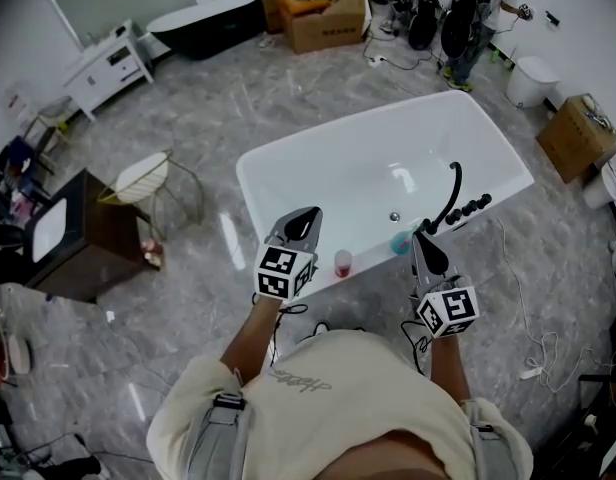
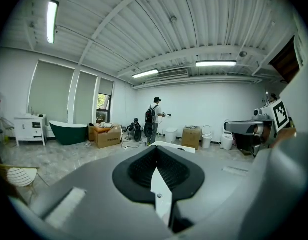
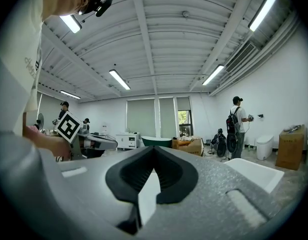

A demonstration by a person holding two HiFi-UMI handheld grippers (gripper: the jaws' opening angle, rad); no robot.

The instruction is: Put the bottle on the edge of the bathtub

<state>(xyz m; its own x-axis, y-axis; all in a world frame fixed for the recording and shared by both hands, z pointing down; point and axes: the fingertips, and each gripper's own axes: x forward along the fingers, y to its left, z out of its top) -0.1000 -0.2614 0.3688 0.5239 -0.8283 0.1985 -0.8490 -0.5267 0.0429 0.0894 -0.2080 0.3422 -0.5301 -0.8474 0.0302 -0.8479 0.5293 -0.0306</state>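
both tools are closed and empty: in the left gripper view the left gripper [image 2: 155, 149] has its dark pads meeting at the tip with nothing between them, and the right gripper [image 3: 153, 150] looks the same in its own view. both point out across the room, not down at the work. in the head view, the left gripper [image 1: 310, 214] and right gripper [image 1: 420, 236] hover at lower centre of the frame over the near rim of the white bathtub [image 1: 250, 203]. a small pinkish bottle [image 1: 343, 262] stands on that rim between them, apparently upright, below the left tool's tip and a little nearer to it than to the right. a teal round item [image 1: 400, 242] sits just left of the right tip, on the rim or just inside it; i cannot tell which. if the pink bottle is the task's thing, it seems to be placed already. a black shower hose [image 1: 450, 193] curves up at centre right.
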